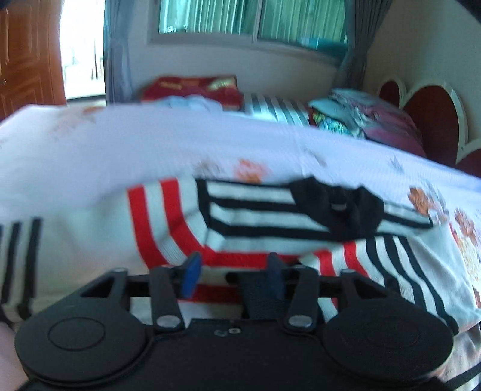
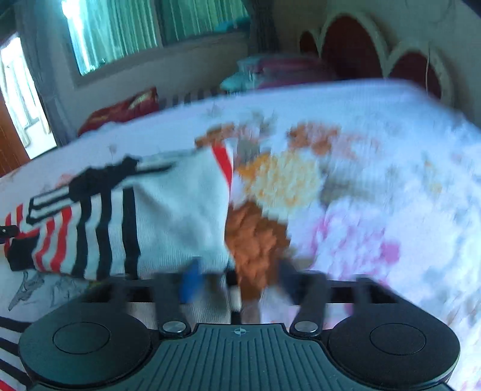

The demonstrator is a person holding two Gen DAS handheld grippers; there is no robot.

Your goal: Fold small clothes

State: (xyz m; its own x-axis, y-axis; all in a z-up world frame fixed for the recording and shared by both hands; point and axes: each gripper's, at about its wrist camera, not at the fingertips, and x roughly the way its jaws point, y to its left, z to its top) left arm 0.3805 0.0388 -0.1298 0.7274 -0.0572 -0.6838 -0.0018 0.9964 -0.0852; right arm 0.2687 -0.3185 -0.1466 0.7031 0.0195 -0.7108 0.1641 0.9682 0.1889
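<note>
Left wrist view. Left gripper nearest, blue-padded fingers spread with a clear gap between them; nothing pinched. Fingertips sit just above the near edge of a striped garment, white knit with red stripes and black stripes. Garment lies spread on the bed sheet, white with orange flower print. A flap with black stripes is folded over the red-striped part, and a black bow-shaped trim lies on top of it, right of centre. More black-striped fabric runs off to the near right and at the far left edge.

Right wrist view, heavily motion-blurred. Right gripper nearest, its fingers apart; the right edge of the striped garment falls between them near the left finger, but blur hides whether the cloth is touched. Jaws read as spread, not clamped. Garment extends left from there, black stripes then red ones. Sheet to the right shows orange, yellow and pink flowers.

Farther back: red pillow, grey-striped bedding, teal and maroon pillows at the far side of the bed. Red headboard with white scalloped trim at far right. Window with green beyond it and grey curtains on the far wall; wooden door at far left.
</note>
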